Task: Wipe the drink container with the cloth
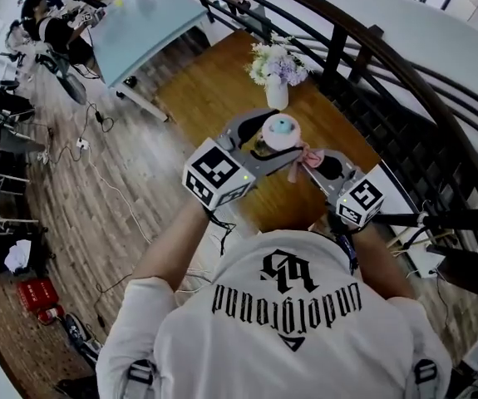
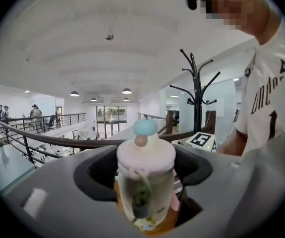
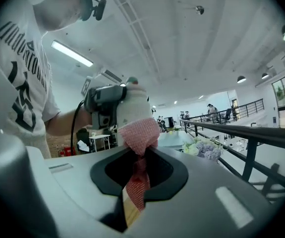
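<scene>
Just before the flower vase, our left gripper clamps the clear, pink-lidded bottle while our right gripper pinches the red-checked cloth against it.

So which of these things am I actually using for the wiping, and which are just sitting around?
In use: drink container, in left gripper; red checked cloth, in right gripper.
Just around: flower vase, wooden table, coat stand.
</scene>
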A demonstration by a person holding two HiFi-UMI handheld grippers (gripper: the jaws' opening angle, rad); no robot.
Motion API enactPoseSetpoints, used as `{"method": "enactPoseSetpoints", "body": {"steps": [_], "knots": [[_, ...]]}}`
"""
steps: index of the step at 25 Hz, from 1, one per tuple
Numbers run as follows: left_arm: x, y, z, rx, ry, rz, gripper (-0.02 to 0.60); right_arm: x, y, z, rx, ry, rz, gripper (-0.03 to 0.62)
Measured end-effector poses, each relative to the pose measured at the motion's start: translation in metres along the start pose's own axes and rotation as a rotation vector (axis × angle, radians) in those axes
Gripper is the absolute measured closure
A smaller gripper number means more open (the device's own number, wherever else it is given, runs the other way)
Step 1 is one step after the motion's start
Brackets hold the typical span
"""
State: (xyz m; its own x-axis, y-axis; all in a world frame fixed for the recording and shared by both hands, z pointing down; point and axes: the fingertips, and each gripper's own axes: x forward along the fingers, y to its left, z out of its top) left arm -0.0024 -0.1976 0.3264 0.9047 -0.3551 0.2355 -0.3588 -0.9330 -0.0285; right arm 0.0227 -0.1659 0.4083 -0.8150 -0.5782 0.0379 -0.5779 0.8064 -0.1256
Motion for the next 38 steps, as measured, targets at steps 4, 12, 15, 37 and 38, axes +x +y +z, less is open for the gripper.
{"method": "enactPoseSetpoints", "body": {"steps": [4,12,15,37,38], "knots": [[-0.003,0.010,0.014,-0.007,0.004,0.018,0.198,0.006,0.006,0.000,-0.052,0.011,0.021,0.551],[-0.007,0.015,0.036,0.005,-0.010,0.029,0.198,0.007,0.020,0.098,-0.207,-0.169,0.028,0.549],[-0.006,0.016,0.043,0.003,-0.015,0.035,0.198,0.007,0.020,0.091,-0.194,-0.168,0.018,0.549],[0.003,0.035,0.031,-0.039,0.007,0.120,0.198,0.037,0.039,0.060,-0.235,-0.117,-0.019,0.551],[0.002,0.036,0.030,-0.042,0.006,0.118,0.198,0.038,0.037,0.046,-0.230,-0.089,-0.021,0.550]]}}
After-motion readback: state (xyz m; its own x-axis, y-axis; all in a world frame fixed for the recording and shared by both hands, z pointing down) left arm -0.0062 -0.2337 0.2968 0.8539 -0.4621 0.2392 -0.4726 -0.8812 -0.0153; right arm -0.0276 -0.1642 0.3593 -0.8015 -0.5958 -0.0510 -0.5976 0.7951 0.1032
